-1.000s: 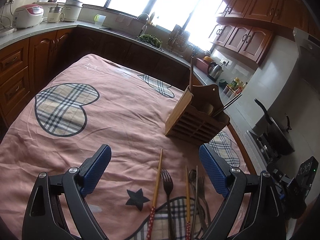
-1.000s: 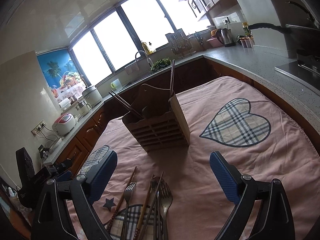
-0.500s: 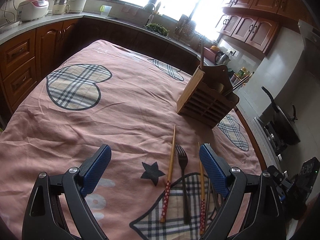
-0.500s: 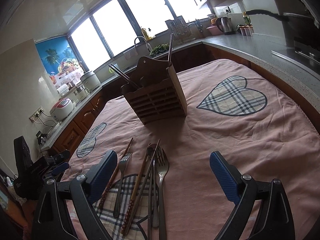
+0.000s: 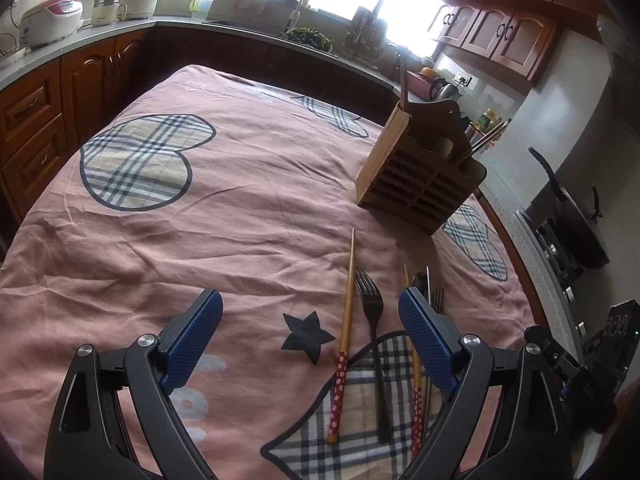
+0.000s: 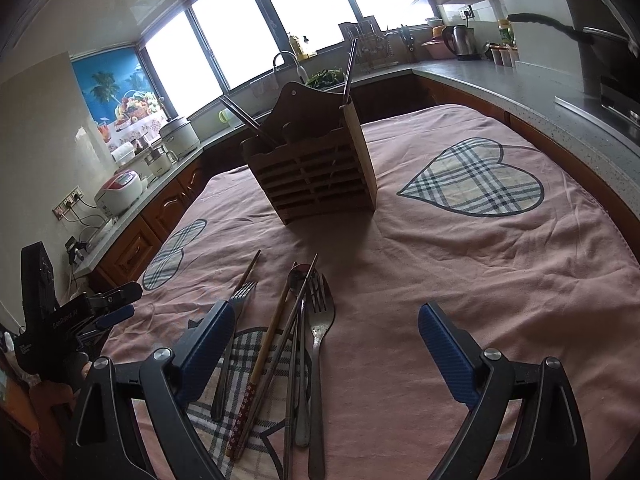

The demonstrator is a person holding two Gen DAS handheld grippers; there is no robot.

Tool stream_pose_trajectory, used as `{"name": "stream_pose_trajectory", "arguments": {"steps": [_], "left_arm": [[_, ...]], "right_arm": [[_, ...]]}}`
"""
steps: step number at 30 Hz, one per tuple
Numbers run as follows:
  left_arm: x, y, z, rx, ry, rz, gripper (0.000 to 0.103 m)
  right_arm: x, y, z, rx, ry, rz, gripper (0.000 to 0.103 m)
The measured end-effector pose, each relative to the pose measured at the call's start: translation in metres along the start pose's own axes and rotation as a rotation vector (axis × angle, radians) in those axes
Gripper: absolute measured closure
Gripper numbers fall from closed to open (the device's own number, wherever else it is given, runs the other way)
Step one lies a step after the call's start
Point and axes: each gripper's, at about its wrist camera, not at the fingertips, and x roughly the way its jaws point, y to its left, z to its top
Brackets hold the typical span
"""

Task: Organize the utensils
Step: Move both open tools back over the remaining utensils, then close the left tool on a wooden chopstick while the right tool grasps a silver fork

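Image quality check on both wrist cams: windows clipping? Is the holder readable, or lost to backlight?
Left wrist view: windows blown out to white, strong fisheye bend at the edges; wooden utensil holder lit and readable, loose fork sharp. Right wrist view: windows clipped too; the holder is backlit, its slatted front dark and throwing a shadow toward the utensil pile, yet the slats remain visible.

Loose utensils (image 6: 296,344) — before upright wooden caddy (image 6: 312,168)

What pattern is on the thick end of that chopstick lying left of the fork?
Red with small white flowers on the chopstick; clearest in the left wrist view.
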Motion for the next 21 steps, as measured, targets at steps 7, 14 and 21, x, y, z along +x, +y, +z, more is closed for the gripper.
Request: {"name": "stream_pose_trajectory", "arguments": {"steps": [7, 14, 21], "left_arm": [[0.017, -0.005, 0.003, 0.035, 0.04, 0.006, 0.011], [0.034, -0.011, 0.008, 0.064, 0.076, 0.006, 0.012], [0.056, -0.02, 0.017, 0.106, 0.112, 0.007, 0.012]], "right_arm": [[0.014, -0.003, -0.001, 0.0, 0.038, -0.011, 0.023], [0.03, -0.004, 0.001, -0.003, 0.075, -0.012, 0.029], [0.052, -0.001, 0.004, -0.029, 0.124, -0.011, 0.046]]}}
